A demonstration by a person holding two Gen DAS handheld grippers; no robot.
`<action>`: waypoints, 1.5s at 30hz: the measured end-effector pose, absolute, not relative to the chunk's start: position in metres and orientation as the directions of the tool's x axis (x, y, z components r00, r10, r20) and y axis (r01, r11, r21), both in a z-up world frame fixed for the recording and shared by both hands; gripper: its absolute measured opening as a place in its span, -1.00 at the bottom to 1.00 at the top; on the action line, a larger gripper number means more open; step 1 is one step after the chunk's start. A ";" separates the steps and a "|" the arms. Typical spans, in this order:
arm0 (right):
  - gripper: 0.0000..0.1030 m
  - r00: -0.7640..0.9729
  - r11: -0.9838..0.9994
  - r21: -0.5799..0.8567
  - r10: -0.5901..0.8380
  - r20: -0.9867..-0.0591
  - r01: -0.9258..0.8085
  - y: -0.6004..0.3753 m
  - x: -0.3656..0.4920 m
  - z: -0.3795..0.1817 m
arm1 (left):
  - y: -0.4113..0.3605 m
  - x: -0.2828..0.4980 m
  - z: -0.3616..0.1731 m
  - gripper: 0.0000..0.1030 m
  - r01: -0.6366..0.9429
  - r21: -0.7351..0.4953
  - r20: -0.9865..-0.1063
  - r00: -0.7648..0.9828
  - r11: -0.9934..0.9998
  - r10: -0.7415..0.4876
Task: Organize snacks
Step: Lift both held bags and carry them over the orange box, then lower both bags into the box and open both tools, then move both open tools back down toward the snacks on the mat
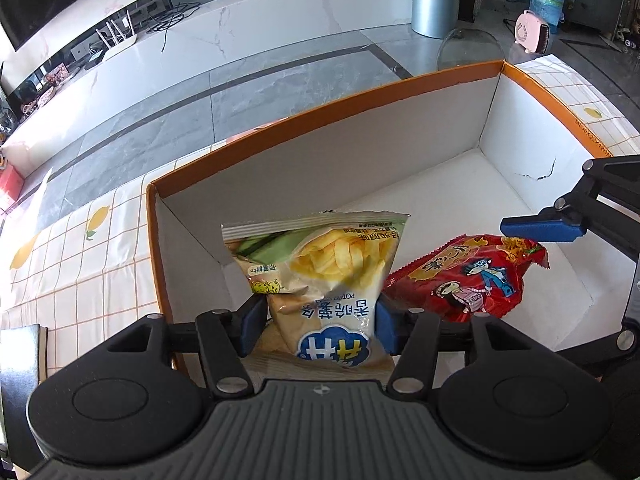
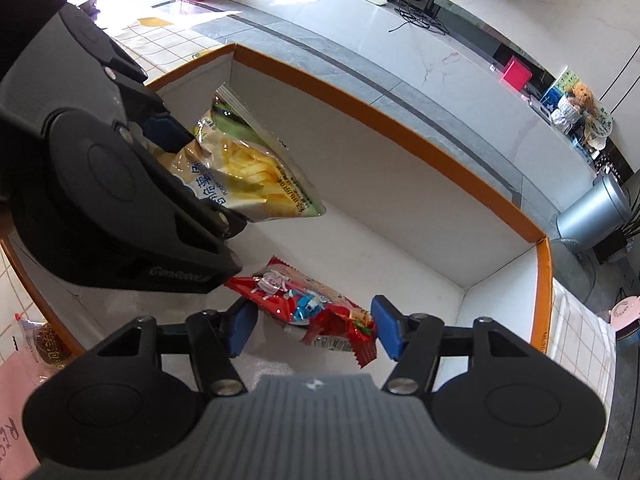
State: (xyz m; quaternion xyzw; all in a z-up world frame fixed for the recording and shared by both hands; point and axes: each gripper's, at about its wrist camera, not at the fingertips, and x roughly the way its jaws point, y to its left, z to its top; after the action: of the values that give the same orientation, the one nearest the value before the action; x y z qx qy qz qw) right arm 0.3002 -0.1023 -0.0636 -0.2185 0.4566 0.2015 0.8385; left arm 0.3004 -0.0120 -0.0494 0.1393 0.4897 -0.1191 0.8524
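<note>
An orange-rimmed white box (image 1: 320,114) stands on the table, and both grippers reach into it. My left gripper (image 1: 320,324) is shut on a pale potato-chip bag (image 1: 320,260), which hangs upside down above the box floor near the left wall. The same chip bag (image 2: 248,172) juts out from the left gripper's blue finger (image 2: 166,130) in the right wrist view. My right gripper (image 2: 314,328) is shut on a red snack packet (image 2: 304,308), gripped end to end just above the floor. One blue right finger (image 1: 540,228) touches that red packet (image 1: 460,280) at its upper right corner.
A checked tablecloth with lemon prints (image 1: 80,248) lies around the box (image 2: 400,120). Outside the box's near left wall lie a wrapped dark snack (image 2: 36,340) and a pink paper (image 2: 16,400). The box floor to the right is bare. A grey bin (image 1: 436,0) stands on the floor beyond.
</note>
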 end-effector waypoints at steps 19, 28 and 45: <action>0.32 0.362 0.885 -0.016 0.173 -0.916 -0.465 -0.117 0.314 -0.054 | -0.011 0.290 -0.031 0.64 0.314 0.125 -0.837 0.543 0.941 -0.070; 0.50 0.376 0.891 0.006 0.198 -0.905 -0.454 -0.122 0.294 -0.028 | -0.014 0.273 -0.015 0.66 0.276 0.149 -0.817 0.575 0.949 -0.039; 0.51 0.487 0.937 0.110 0.269 -0.831 -0.331 -0.173 0.199 0.038 | -0.029 0.189 0.061 0.66 0.255 0.113 -0.732 0.675 0.960 -0.093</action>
State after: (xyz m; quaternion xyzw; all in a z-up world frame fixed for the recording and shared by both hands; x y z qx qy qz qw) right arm 0.1990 -0.1728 0.0385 -0.0322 0.4755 0.1740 0.8618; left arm 0.1890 -0.0291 0.0608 0.1032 0.3918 -0.0955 0.9092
